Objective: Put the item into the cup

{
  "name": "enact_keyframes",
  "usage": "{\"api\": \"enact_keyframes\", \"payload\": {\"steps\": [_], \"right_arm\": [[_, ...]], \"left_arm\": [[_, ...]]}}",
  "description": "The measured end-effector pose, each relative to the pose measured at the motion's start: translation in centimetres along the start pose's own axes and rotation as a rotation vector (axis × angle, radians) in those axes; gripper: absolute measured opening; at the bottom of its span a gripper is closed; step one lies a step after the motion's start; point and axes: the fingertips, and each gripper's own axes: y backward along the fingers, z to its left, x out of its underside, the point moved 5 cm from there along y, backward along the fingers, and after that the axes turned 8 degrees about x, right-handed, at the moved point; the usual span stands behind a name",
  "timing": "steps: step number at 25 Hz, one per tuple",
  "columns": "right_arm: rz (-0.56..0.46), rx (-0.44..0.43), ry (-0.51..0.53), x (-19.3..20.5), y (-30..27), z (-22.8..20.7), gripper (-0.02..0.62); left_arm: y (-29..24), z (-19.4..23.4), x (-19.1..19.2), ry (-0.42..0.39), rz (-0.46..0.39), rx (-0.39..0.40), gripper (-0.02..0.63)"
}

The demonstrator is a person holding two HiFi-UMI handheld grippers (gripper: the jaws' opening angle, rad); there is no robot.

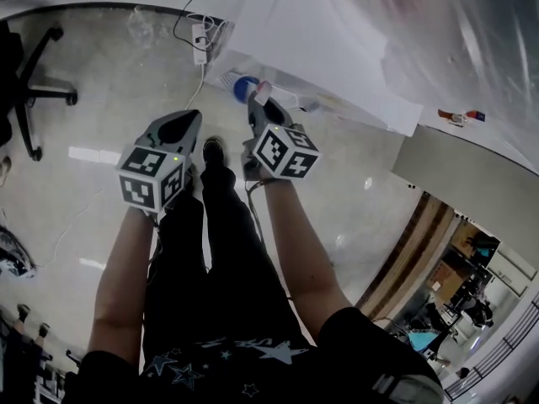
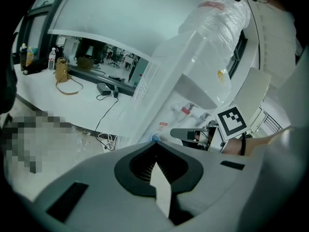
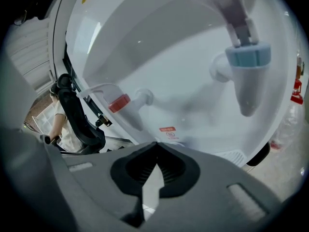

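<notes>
No cup and no loose item shows in any view. In the head view my left gripper (image 1: 190, 118) and right gripper (image 1: 254, 96) are held side by side above the floor, pointing at a white water dispenser (image 1: 312, 49). Both are shut with nothing between the jaws. The left gripper view has the shut left gripper (image 2: 155, 148) low in the frame, with the right gripper (image 2: 190, 135) and its marker cube to the right. The right gripper (image 3: 155, 148) sits close under the dispenser's blue tap (image 3: 248, 58) and red tap (image 3: 119, 103).
A big water bottle (image 2: 219, 18) tops the dispenser (image 2: 193, 81). A power strip with cables (image 1: 200, 45) lies on the floor beside it. An office chair (image 1: 34, 82) stands at the left. My legs and shoes (image 1: 212, 151) are below the grippers. A desk carries a tan bag (image 2: 63, 73).
</notes>
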Motion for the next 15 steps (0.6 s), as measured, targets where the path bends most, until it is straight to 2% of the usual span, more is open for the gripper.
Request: {"api": "enact_keyframes", "payload": {"steps": [15], "right_arm": [[-0.002, 0.029, 0.029, 0.3, -1.5, -0.2, 0.002]], "left_arm": [[-0.1, 0.5, 0.0, 0.006, 0.009, -0.001, 0.006]]}}
